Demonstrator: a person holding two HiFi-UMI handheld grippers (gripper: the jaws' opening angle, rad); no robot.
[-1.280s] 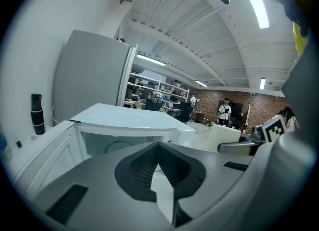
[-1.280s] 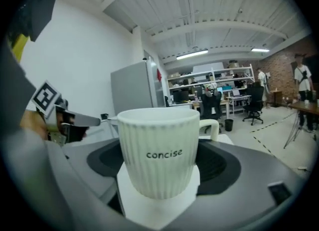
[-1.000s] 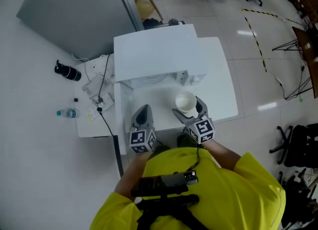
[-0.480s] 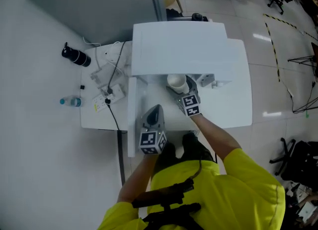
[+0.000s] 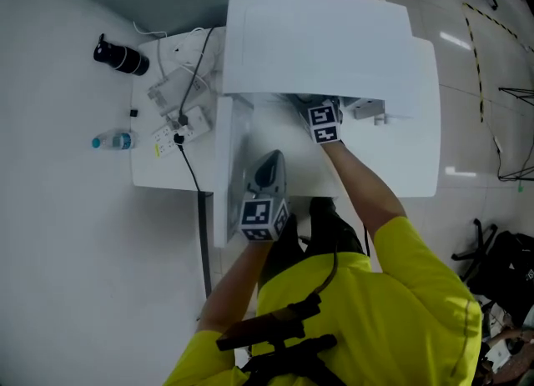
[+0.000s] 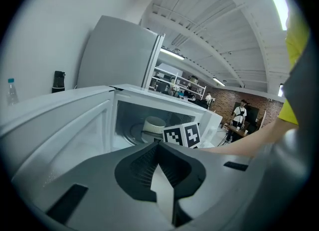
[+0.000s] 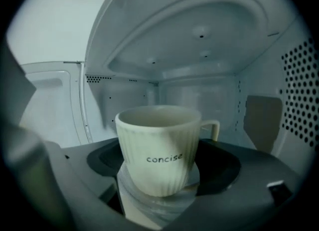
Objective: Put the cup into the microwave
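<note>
A cream ribbed cup point(image 7: 158, 140) with a handle and the word "concise" stands upright between the jaws of my right gripper point(image 7: 163, 151), which is shut on it. Cup and jaws are inside the white microwave's cavity point(image 7: 194, 95). In the head view only the right gripper's marker cube point(image 5: 324, 122) shows at the microwave's point(image 5: 317, 42) mouth. From the left gripper view the cup point(image 6: 153, 123) is seen over the turntable. My left gripper point(image 5: 269, 159) is shut and empty, in front of the cavity beside the open door point(image 5: 227, 167).
The microwave sits on a white table point(image 5: 167, 177). To its left lie a power strip with cables point(image 5: 179, 122), a small water bottle point(image 5: 111, 141) and a black flask point(image 5: 121, 57). A grey cabinet stands behind. Chair legs point(image 5: 492, 251) show at the far right.
My right gripper has carried the cup forward from in front of the microwave into its cavity. The left gripper has sunk a little and stays by the door.
</note>
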